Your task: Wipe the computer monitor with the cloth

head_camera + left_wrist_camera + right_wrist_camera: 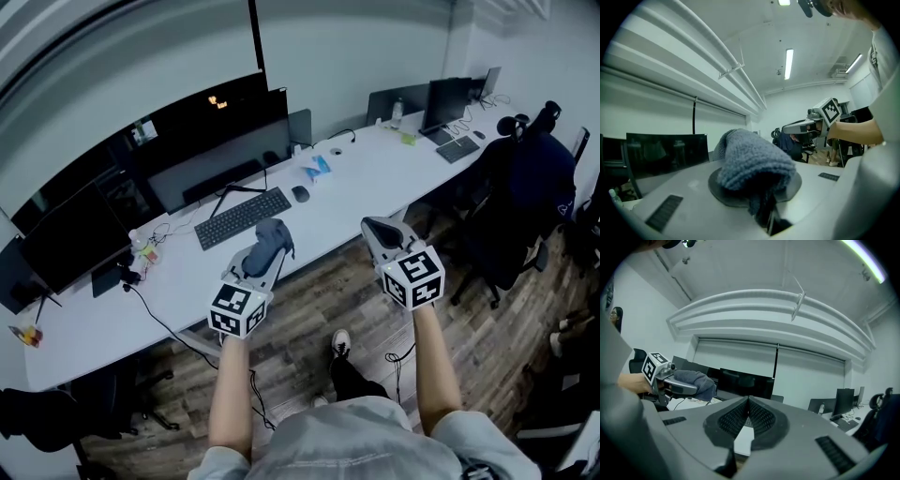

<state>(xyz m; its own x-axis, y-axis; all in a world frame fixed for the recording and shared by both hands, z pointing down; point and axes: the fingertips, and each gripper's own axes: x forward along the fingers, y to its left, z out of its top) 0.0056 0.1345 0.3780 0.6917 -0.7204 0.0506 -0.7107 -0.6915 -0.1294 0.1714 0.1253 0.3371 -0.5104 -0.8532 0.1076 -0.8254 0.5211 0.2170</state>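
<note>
Your left gripper point(263, 253) clamps the grey cloth point(754, 164), right gripper point(749, 401) jaws meet empty in its own view; only head view shows the keyboard point(242, 217) on the worktop point(366, 178).

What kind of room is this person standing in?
Most likely a shared office: a long white desk carries several dark monitors and a keyboard, with office chairs alongside.

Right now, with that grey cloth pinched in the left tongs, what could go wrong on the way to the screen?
The cloth sits bunched over the left tongs, so it might slip loose, or a hard tip might meet the monitor. The keyboard and mouse lie in front of the monitor; a low reach could knock them. The right tongs, shut and empty, offer no backup.
</note>
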